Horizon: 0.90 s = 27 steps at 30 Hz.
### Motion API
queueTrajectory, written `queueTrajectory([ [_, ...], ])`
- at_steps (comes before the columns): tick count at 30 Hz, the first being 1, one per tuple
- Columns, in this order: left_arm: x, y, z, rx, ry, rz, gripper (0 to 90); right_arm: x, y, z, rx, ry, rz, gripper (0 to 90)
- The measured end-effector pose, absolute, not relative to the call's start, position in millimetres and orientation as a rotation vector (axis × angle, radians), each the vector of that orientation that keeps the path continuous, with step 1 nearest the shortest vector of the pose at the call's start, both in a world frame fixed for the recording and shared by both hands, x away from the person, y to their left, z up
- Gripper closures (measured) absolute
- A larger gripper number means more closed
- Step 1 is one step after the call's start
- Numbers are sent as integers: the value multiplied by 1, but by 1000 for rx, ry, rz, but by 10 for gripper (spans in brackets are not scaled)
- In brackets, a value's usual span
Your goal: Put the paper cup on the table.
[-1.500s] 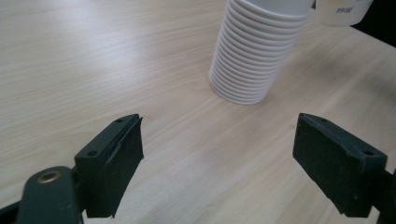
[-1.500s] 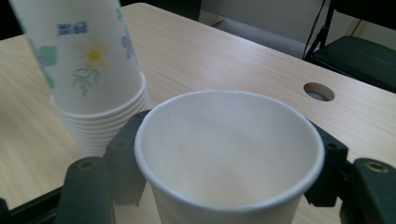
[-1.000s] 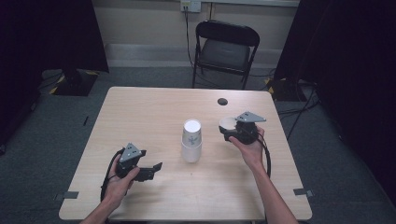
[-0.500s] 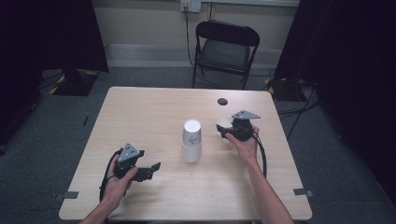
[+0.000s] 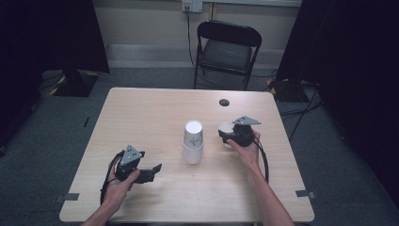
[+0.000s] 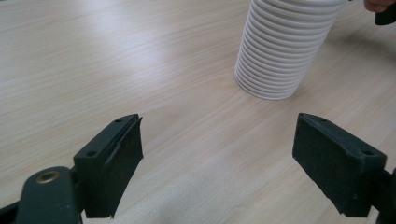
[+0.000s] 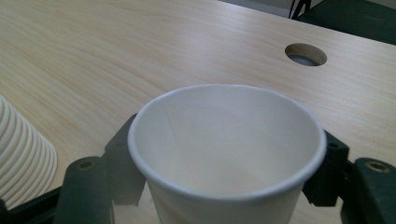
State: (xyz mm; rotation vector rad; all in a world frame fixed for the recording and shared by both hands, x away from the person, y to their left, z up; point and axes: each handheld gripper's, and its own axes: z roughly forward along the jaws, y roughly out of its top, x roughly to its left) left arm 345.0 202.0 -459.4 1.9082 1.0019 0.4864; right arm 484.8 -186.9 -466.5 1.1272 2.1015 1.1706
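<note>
A tall stack of white paper cups (image 5: 193,141) stands upside down at the middle of the table; it appears as a ribbed column (image 6: 285,46) in the left gripper view and at the left edge (image 7: 23,154) of the right gripper view. A single white paper cup (image 7: 224,135), mouth up and empty, sits between the jaws of my right gripper (image 7: 229,156), which is shut on its sides. From above, that cup (image 5: 225,127) and right gripper (image 5: 227,135) are just right of the stack, low over the table. My left gripper (image 5: 154,172) (image 6: 217,158) rests open at the front left, pointing at the stack, nothing between its pads.
A round cable hole (image 5: 224,102) (image 7: 305,54) lies in the tabletop beyond the right gripper. A black folding chair (image 5: 228,47) stands behind the table's far edge. Bare wood (image 5: 141,117) spreads left of the stack.
My right gripper has sunk toward the tabletop with the single cup in it, staying just right of the stack. The left gripper has not moved.
</note>
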Motion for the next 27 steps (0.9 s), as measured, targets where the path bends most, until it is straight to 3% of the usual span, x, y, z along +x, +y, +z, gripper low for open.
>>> queueTrajectory([
  [14,343,200,-460,1912,998,491,157,467,-197,-465,1111,2138,1165,270],
  [27,342,200,-459,1914,992,492,157,457,-203,-470,1122,2190,1175,142],
])
